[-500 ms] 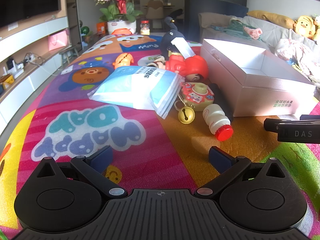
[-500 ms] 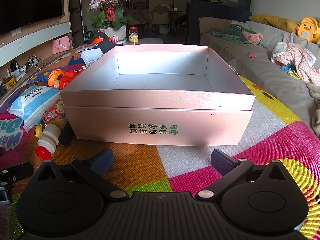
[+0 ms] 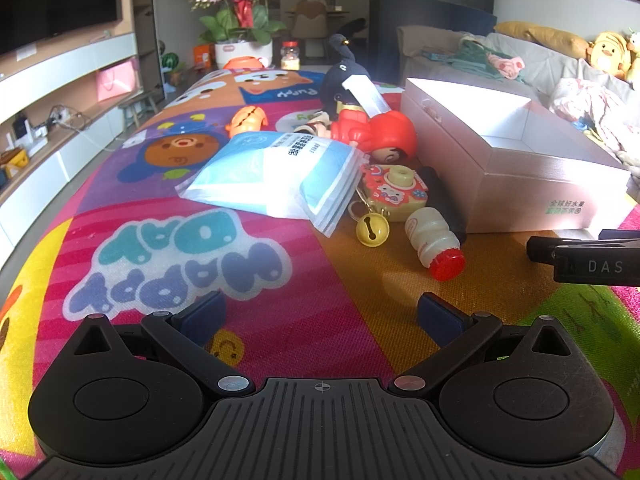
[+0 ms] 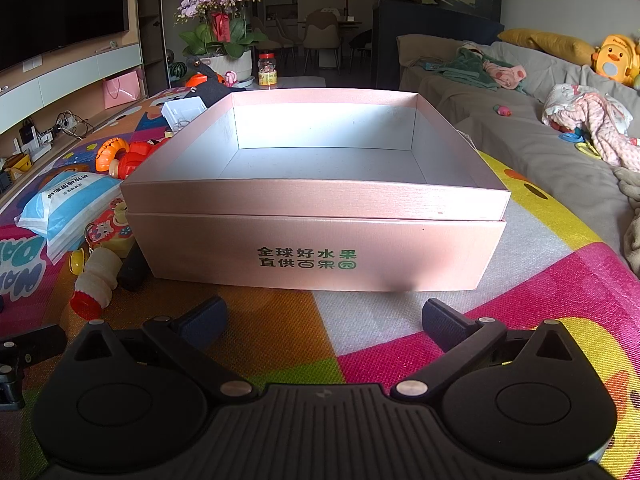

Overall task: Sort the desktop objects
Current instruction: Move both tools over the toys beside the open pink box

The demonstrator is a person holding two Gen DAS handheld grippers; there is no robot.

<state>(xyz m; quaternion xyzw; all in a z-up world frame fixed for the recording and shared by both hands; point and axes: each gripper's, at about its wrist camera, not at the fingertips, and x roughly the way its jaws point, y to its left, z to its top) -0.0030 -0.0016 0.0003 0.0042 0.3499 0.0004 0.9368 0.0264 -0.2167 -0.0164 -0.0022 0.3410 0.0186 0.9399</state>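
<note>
A pink open box (image 4: 320, 248) stands empty on the colourful mat, straight ahead of my right gripper (image 4: 322, 322), which is open and holds nothing. The same box (image 3: 520, 184) lies to the right in the left wrist view. Left of it is a pile: a blue-white plastic packet (image 3: 276, 172), a red-haired doll (image 3: 380, 136), a toy camera (image 3: 394, 192), a yellow bell (image 3: 373, 230), a small white bottle with a red cap (image 3: 434, 242) and a black plush penguin (image 3: 342, 76). My left gripper (image 3: 320, 316) is open over bare mat, short of the pile.
An orange toy (image 3: 248, 118) lies beyond the packet. A potted orchid (image 3: 240, 16) and a jar (image 3: 290, 56) stand at the mat's far end. A grey sofa (image 4: 540, 140) with clothes and plush toys runs along the right. The right gripper's side (image 3: 588, 260) shows in the left wrist view.
</note>
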